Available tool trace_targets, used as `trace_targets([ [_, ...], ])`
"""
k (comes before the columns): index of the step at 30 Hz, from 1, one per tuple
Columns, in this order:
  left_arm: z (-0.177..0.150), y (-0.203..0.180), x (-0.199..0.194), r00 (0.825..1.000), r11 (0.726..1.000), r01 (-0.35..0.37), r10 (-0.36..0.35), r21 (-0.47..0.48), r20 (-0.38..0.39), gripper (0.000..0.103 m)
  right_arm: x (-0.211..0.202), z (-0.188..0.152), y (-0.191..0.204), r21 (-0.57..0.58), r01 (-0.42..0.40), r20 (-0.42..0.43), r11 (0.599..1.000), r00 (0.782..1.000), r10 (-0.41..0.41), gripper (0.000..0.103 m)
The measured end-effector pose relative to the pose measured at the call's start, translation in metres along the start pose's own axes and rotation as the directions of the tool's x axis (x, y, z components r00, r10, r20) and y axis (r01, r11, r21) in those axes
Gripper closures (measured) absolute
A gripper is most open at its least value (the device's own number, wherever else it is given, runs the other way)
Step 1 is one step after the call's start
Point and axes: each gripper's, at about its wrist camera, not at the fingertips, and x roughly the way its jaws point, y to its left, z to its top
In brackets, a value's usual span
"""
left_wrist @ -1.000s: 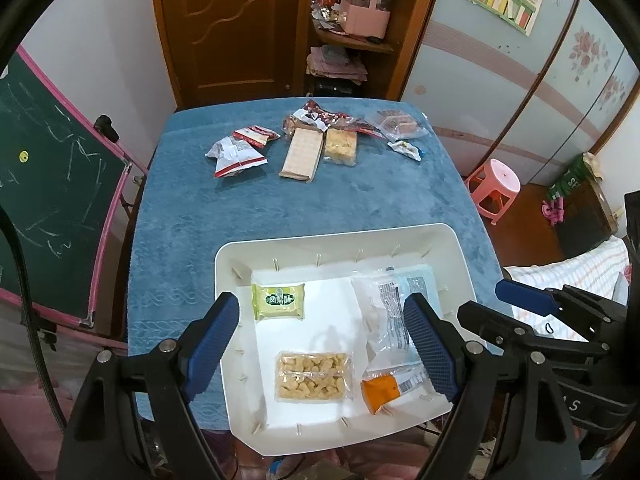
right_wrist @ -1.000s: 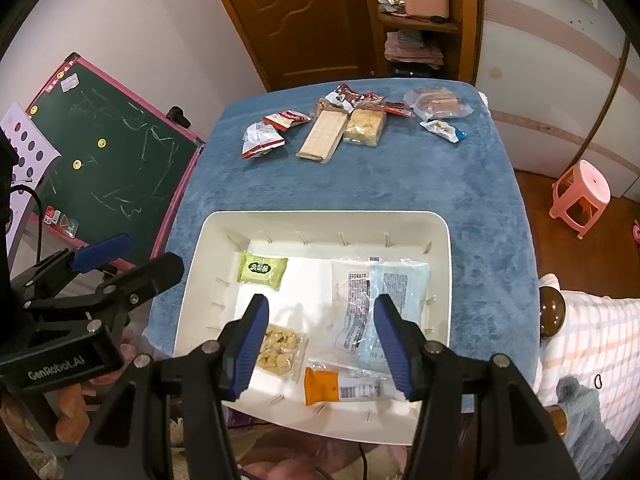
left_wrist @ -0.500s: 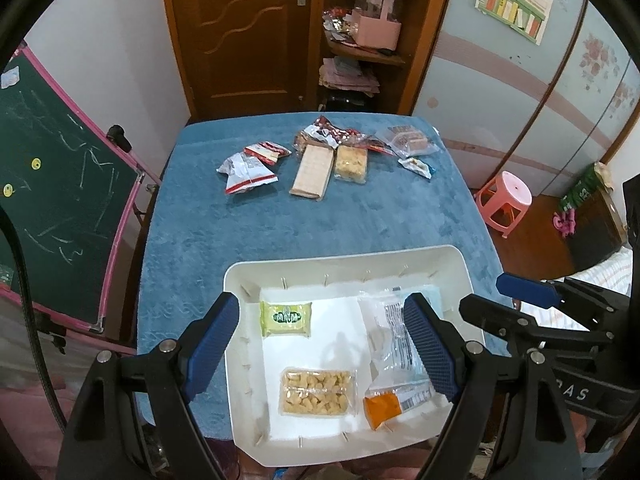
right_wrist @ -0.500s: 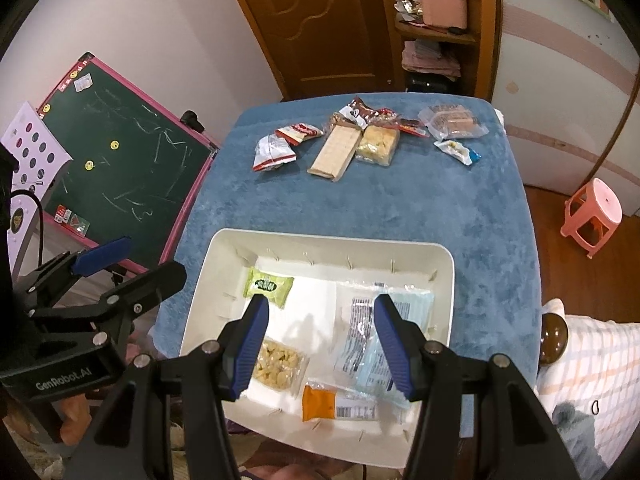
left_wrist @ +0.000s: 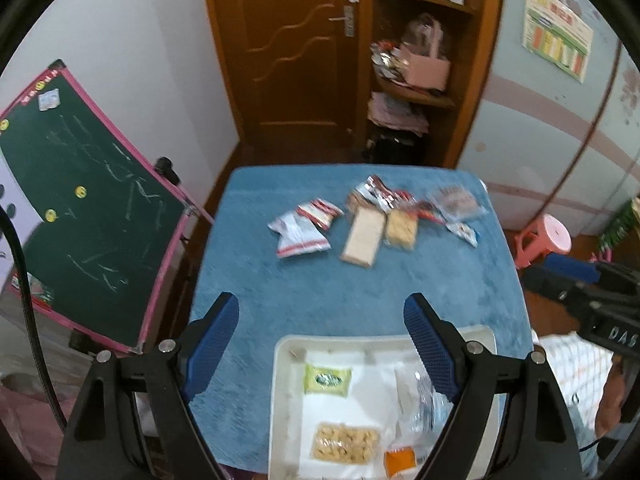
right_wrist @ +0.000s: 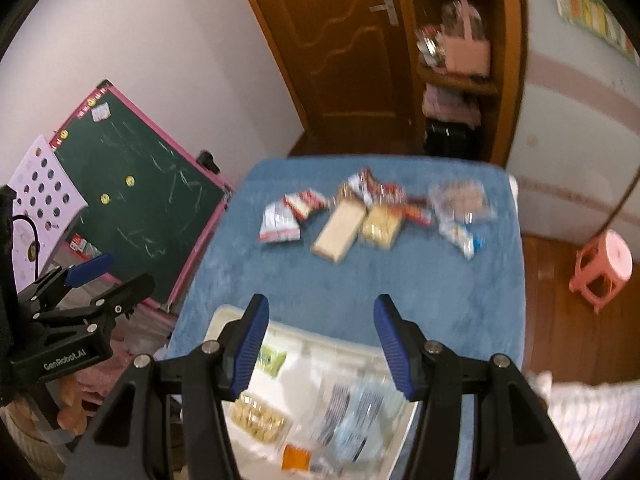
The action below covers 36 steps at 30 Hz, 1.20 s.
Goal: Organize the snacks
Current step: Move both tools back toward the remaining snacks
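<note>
Your left gripper point(left_wrist: 322, 336): fingers wide apart, nothing between. Your right gripper point(right_wrist: 322, 340): fingers apart, empty. Both above near end of blue table point(left_wrist: 320, 280). White tray point(left_wrist: 280, 400) holds green packet point(left_wrist: 327, 378), cracker pack point(left_wrist: 345, 442). Loose snacks point(left_wrist: 362, 238) clustered at far end.

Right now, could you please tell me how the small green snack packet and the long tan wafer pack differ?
The small green snack packet lies inside the white plastic tray; the long tan wafer pack lies on the blue tablecloth at the far end. The green packet is short and opaque green with a printed label; the wafer pack is longer, pale tan and plain. Both lie flat, and neither is held.
</note>
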Motion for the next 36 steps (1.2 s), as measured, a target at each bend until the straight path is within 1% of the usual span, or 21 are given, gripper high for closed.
trace_targets([
  [1, 0.007, 0.003, 0.000, 1.000, 1.000, -0.003, 0.003, -0.008, 0.003, 0.018, 0.000, 0.010, -0.001, -0.009, -0.001, 0.011, 1.000, 1.000, 0.001, 0.046],
  [3, 0.020, 0.008, 0.000, 1.000, 1.000, -0.011, 0.012, -0.020, 0.011, 0.016, 0.002, 0.027, -0.003, -0.021, 0.004, 0.029, 1.000, 1.000, -0.003, 0.036],
  [4, 0.026, 0.010, 0.000, 1.000, 1.000, -0.018, 0.018, -0.021, 0.017, 0.013, 0.004, 0.038, -0.005, -0.024, 0.007, 0.041, 1.000, 0.999, -0.006, 0.035],
  [5, 0.033, 0.012, 0.002, 0.999, 1.000, -0.025, 0.026, -0.019, 0.021, 0.011, 0.006, 0.045, -0.005, -0.024, 0.010, 0.047, 1.000, 0.999, -0.009, 0.034],
  [7, 0.044, 0.015, 0.006, 0.999, 0.999, -0.034, 0.034, -0.008, 0.029, 0.010, 0.016, 0.062, -0.007, -0.023, 0.009, 0.049, 1.000, 0.999, -0.008, 0.034],
  [12, 0.073, 0.017, 0.031, 0.999, 0.998, -0.040, 0.039, 0.045, 0.019, 0.010, 0.046, 0.093, -0.010, -0.001, 0.012, 0.024, 1.000, 1.000, -0.012, 0.034],
  [16, 0.092, 0.019, 0.064, 1.000, 0.996, -0.021, 0.021, 0.085, -0.002, 0.010, 0.086, 0.113, -0.014, 0.032, 0.034, -0.027, 0.999, 0.999, -0.033, 0.034],
  [18, 0.102, 0.023, 0.089, 1.000, 0.996, 0.010, -0.007, 0.092, -0.029, 0.010, 0.114, 0.120, -0.020, 0.072, 0.052, -0.069, 0.996, 0.997, -0.047, 0.034],
  [21, 0.113, 0.031, 0.139, 0.995, 0.996, 0.043, -0.036, 0.074, -0.098, 0.010, 0.150, 0.123, -0.029, 0.128, 0.055, -0.116, 0.990, 0.992, -0.040, 0.034],
  [23, 0.116, 0.039, 0.177, 0.987, 0.997, 0.060, -0.052, 0.048, -0.154, 0.010, 0.184, 0.121, -0.035, 0.170, 0.066, -0.159, 0.983, 0.986, -0.039, 0.034],
  [25, 0.115, 0.046, 0.210, 0.979, 0.998, 0.060, -0.055, 0.018, -0.198, 0.010, 0.209, 0.118, -0.036, 0.201, 0.067, -0.196, 0.977, 0.980, -0.027, 0.034],
  [26, 0.115, 0.051, 0.230, 0.973, 0.998, 0.063, -0.062, -0.002, -0.224, 0.010, 0.229, 0.114, -0.038, 0.235, 0.058, -0.228, 0.970, 0.974, -0.002, 0.034],
  [29, 0.109, 0.061, 0.278, 0.956, 0.996, 0.069, -0.082, -0.058, -0.281, 0.010, 0.273, 0.101, -0.043, 0.324, 0.050, -0.297, 0.945, 0.954, 0.052, 0.034],
  [30, 0.105, 0.064, 0.289, 0.951, 0.995, 0.068, -0.087, -0.072, -0.296, 0.010, 0.285, 0.097, -0.044, 0.343, 0.059, -0.314, 0.937, 0.948, 0.055, 0.034],
  [32, 0.099, 0.069, 0.317, 0.935, 0.991, 0.073, -0.108, -0.113, -0.339, 0.010, 0.305, 0.088, -0.043, 0.365, 0.086, -0.344, 0.927, 0.938, 0.048, 0.034],
  [34, 0.094, 0.070, 0.338, 0.923, 0.986, 0.083, -0.131, -0.145, -0.363, 0.010, 0.325, 0.080, -0.043, 0.382, 0.126, -0.372, 0.916, 0.928, 0.028, 0.034],
  [36, 0.089, 0.069, 0.353, 0.914, 0.985, 0.083, -0.136, -0.152, -0.381, 0.010, 0.337, 0.073, -0.044, 0.401, 0.147, -0.389, 0.904, 0.921, 0.022, 0.034],
])
